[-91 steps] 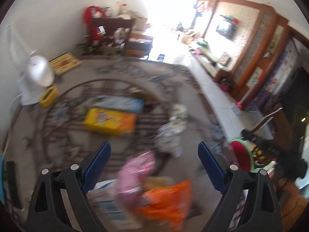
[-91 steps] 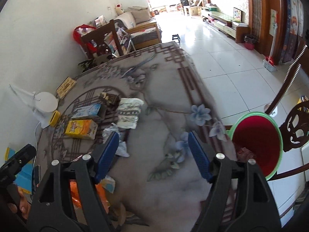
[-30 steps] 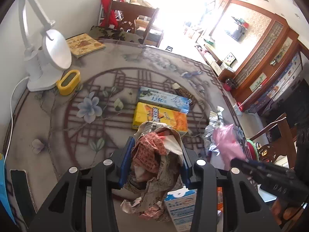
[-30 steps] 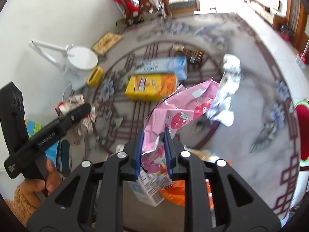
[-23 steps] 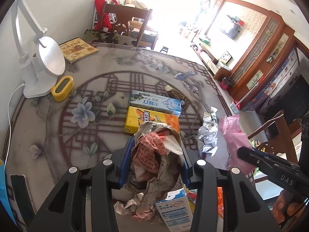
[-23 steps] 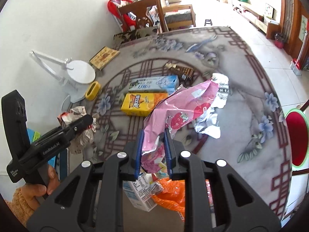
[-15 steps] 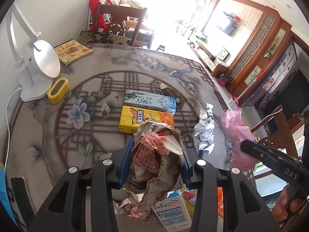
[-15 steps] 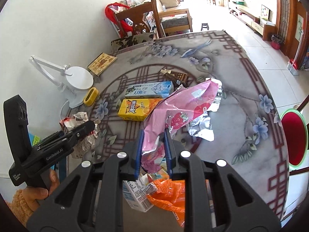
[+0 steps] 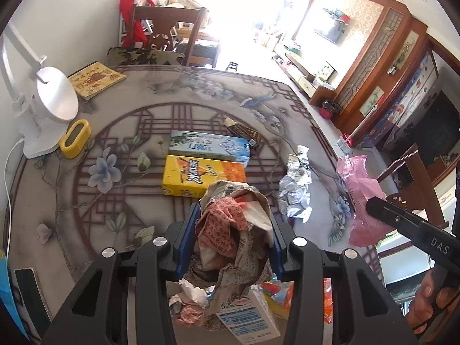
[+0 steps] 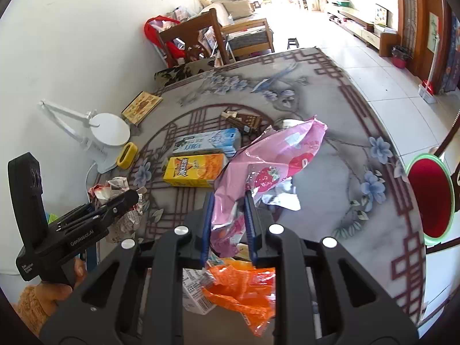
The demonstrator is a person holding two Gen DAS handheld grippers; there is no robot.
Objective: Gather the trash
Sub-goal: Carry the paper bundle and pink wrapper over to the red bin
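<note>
My left gripper (image 9: 234, 233) is shut on a crumpled wad of printed paper (image 9: 233, 230), held above the patterned table (image 9: 129, 201). My right gripper (image 10: 228, 217) is shut on a pink snack wrapper (image 10: 273, 155) that stands up between its pads. In the left wrist view the same pink wrapper (image 9: 362, 198) hangs at the right over the table edge. The left gripper with its paper wad (image 10: 120, 198) shows at the left in the right wrist view. A red bin with a green rim (image 10: 429, 198) stands on the floor beyond the table's right edge.
On the table lie a yellow box (image 9: 201, 178), a blue box (image 9: 210, 146), crumpled foil (image 9: 296, 192), a dark wrapper (image 9: 243, 130), an orange bag (image 10: 244, 287), a milk carton (image 9: 247, 319), a white lamp (image 9: 49, 109), a yellow holder (image 9: 75, 138) and a book (image 9: 96, 79). A wooden chair (image 9: 166, 34) stands behind.
Both grippers have drawn back and risen a little with their loads, so more of the table shows. The pink wrapper has shifted right toward the table edge. Both grips are unchanged.
</note>
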